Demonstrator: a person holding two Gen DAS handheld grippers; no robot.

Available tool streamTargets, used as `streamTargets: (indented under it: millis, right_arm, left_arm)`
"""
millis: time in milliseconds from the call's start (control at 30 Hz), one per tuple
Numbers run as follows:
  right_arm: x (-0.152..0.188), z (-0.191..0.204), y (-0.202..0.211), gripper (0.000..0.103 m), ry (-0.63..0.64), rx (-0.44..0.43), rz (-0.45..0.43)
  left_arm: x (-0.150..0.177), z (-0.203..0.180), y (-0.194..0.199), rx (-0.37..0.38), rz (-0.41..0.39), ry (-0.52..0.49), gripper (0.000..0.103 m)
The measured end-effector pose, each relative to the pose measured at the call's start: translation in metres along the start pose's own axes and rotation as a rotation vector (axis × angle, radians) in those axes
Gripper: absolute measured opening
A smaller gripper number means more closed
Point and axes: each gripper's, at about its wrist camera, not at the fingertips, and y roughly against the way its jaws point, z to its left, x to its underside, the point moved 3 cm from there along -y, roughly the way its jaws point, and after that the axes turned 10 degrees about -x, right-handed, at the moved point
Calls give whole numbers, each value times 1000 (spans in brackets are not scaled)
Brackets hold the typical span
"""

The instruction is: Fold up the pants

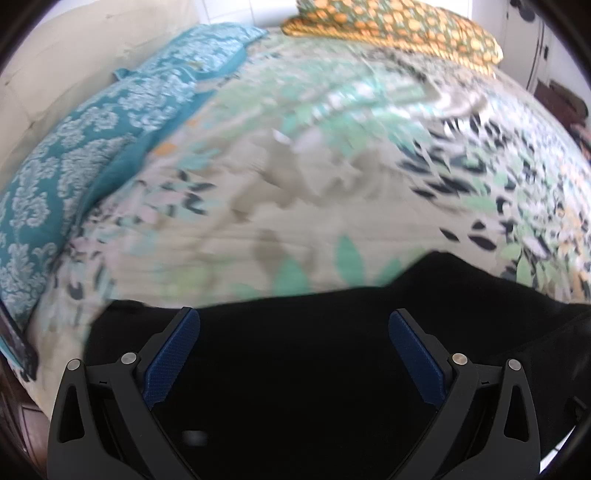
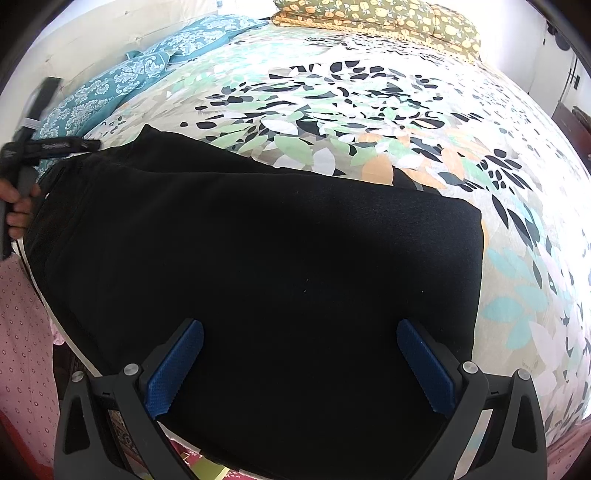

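Black pants (image 2: 258, 251) lie folded into a broad slab on the near part of a bed, their right edge straight and their near end hanging over the bed's edge. My right gripper (image 2: 300, 332) hovers open over the near part of the pants, nothing between its blue pads. In the left wrist view, which is blurred, the pants (image 1: 295, 369) fill the bottom, and my left gripper (image 1: 293, 321) stands open above them. The left gripper (image 2: 44, 147) also shows at the far left of the right wrist view, held by a hand (image 2: 18, 206).
The bedspread (image 2: 369, 110) has a leaf print in green, black and orange. Teal patterned pillows (image 2: 147, 62) lie at the back left, and a mustard floral pillow (image 2: 388, 18) at the head. A pink dotted garment (image 2: 22, 332) shows at the lower left. A wall (image 1: 55, 55) borders the bed's left side.
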Motion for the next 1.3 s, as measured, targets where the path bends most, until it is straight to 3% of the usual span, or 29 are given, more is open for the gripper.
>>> streamTargets:
  millis: [133,233,300,400,467,633,800,833,867,900,967,1000,1033,1133,1300]
  right_arm:
    - [-1,0,-1,103,2,0,2]
    - [-2,0,-1,103,2,1,3]
    - [-2,0,-1,103,2,2,6]
    - [-2,1,-1,103,10,1,13]
    - [-2,1,-1,103,14,-1,16]
    - [-2,2,-1,103,16,-2,21]
    - [-5,-1,8,103,-12,-59,36]
    - [-6,-3,13,103,-39,-102,22]
    - [-7,-6,19,103,-75,-154,2]
    - [-7,-10,24,103,-111,-200,-19]
    - [-8,-17,34,103,-166,-251,-59]
    - [-8,-20,39,103,-180,-269,-79]
    - [-9,-23,44,103,-190,-280,-101]
    - [-11,-30,57,103,-211,-293,-165]
    - [-18,-43,71,103,-247,-319,-248]
  left_arm:
    - [-5,83,-5,-37,40,117,102]
    - [12,139,-40,1,186,272,102]
    - [31,157,-66,105,297,365,102]
    - [52,158,-85,308,358,466,103]
    - [60,152,-89,340,365,456,103]
    - [64,140,-88,344,340,315,103]
    - [59,127,-83,253,399,232,103]
    - [57,126,-80,229,411,226,100]
    - [56,125,-75,235,402,234,87]
    - [56,123,-71,249,396,241,81]
    - [55,120,-58,237,377,239,58]
    - [55,119,-51,230,368,234,52]
    - [53,117,-43,221,355,233,31]
    - [47,120,-4,296,302,295,23]
    - [25,88,84,537,204,367,22]
